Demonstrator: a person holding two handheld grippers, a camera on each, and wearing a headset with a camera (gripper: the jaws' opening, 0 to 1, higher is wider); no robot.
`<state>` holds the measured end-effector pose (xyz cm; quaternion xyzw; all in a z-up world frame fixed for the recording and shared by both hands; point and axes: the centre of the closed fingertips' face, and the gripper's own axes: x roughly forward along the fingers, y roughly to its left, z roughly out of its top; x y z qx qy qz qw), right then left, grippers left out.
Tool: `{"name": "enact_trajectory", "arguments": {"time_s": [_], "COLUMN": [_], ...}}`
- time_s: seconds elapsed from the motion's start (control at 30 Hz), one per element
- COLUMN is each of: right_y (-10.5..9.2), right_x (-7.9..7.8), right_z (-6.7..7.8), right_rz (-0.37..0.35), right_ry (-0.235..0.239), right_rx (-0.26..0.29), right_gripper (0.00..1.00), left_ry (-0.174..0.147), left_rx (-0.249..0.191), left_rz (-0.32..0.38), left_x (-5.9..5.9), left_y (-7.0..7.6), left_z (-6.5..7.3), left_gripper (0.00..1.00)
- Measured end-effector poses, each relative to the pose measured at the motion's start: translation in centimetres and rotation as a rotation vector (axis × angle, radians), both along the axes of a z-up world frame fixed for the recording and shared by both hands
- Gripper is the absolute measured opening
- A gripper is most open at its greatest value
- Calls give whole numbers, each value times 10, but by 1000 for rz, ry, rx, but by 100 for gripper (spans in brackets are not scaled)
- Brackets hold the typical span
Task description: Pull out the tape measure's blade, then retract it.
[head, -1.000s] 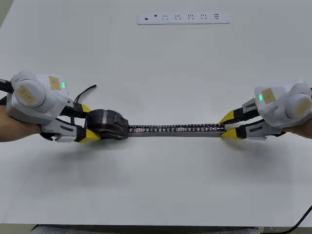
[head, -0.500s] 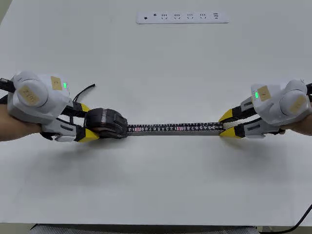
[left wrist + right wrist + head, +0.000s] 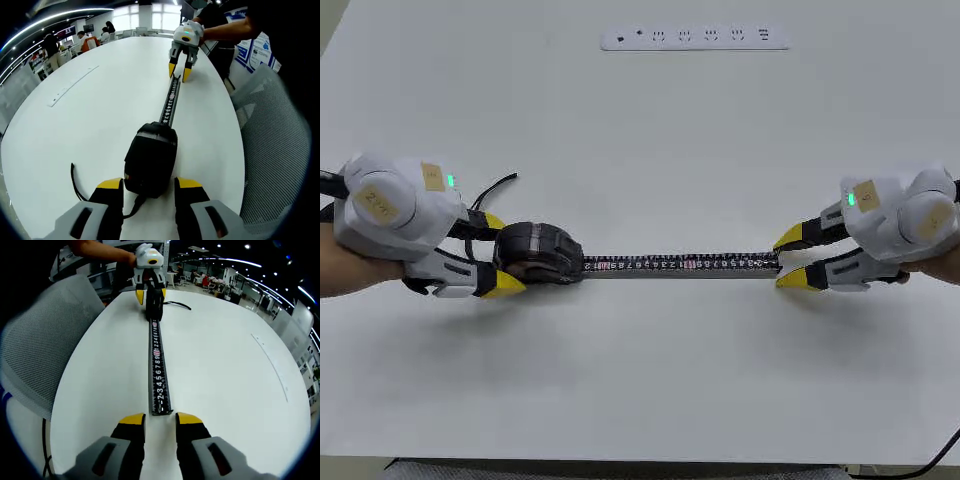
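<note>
A black tape measure case (image 3: 538, 255) lies on the white table (image 3: 640, 150), with my left gripper (image 3: 500, 253) shut on its rear end; in the left gripper view the case (image 3: 150, 157) sits between the yellow fingertips. Its blade (image 3: 680, 264) runs out flat to the right across the table. My right gripper (image 3: 792, 259) stands open at the blade's far end. In the right gripper view the blade's end hook (image 3: 161, 412) lies just ahead of the parted fingertips (image 3: 134, 420), touching neither.
A white power strip (image 3: 695, 38) lies at the back of the table. The case's black strap (image 3: 495, 187) trails behind the left gripper. A dark cable (image 3: 935, 455) hangs at the front right edge. A mesh chair (image 3: 270, 130) stands beside the table.
The right gripper's jaws have parted and let go of the blade's end, drawing back slightly to the right. The blade stays extended. The left gripper still holds the case.
</note>
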<state>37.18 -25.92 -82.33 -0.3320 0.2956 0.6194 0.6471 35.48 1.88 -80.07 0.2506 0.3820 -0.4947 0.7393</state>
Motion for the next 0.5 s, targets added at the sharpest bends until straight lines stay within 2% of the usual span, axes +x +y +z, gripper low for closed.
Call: {"name": "enact_trajectory", "arguments": {"time_s": [0.13,0.23,0.4,0.5], "right_y": [-5,-9,-15,-17], "right_x": [0,-1,-3,-6], "right_z": [3,5,5,7], "right_rz": [-27,-50,-96,-122], "right_ry": [-5,-12,-11,-6], "right_rx": [5,10,17,33], "right_gripper": [25,26,30,30], "left_ry": [-10,-12,-20,-33], "left_rx": [-14,-37,-47,-64], "left_rz": [25,61,91,126], "left_x": [-1,-1,-5,-7], "left_y": [3,5,7,9], "left_z": [1,4,4,7], "left_gripper": [42,43,45,47]}}
